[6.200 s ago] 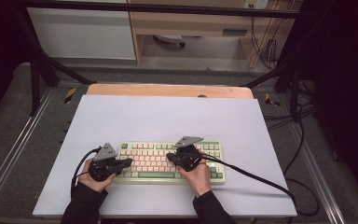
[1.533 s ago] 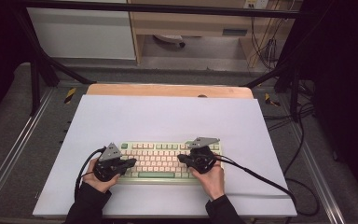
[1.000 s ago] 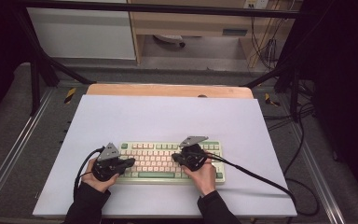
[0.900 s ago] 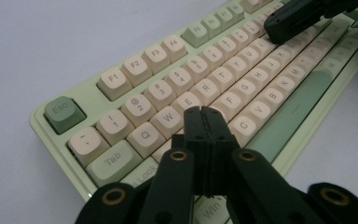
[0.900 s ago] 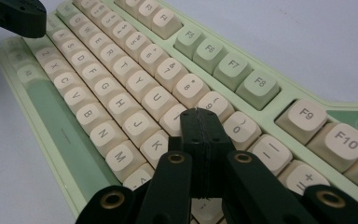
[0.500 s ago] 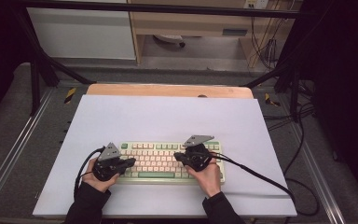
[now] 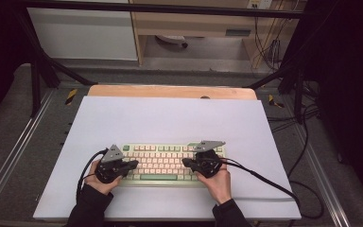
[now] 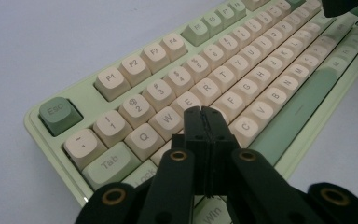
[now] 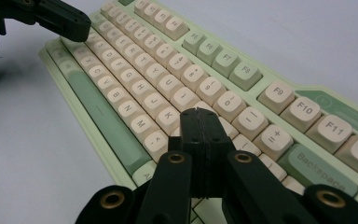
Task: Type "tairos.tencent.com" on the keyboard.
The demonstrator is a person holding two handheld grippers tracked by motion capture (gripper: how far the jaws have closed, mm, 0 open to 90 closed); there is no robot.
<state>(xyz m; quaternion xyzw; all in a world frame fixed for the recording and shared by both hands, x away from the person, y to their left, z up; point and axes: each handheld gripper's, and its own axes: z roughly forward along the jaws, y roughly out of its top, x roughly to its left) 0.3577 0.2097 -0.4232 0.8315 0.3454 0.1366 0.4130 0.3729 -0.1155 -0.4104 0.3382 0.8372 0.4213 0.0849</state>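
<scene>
Here the keyboard [image 7: 163, 162] lies at the table's [image 7: 170, 118] near edge; both the left gripper [image 8: 204, 112] and right gripper [image 9: 200, 113] are fully closed, empty. Press one key squarely with the closed tip, straight down, avoiding neighbours.

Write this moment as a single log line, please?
scene: keyboard on white mat | left gripper: shut, tips over the S/D keys | right gripper: shut, tips over the L/P keys | holding: nothing

Both grippers black: left gripper [image 7: 131, 164], right gripper [image 7: 187, 162]. Grey three-cornered plates on top, brass-ringed screw holes, black cables trailing. Person wore dark sleeves [image 7: 90, 208], lower frame.
</scene>
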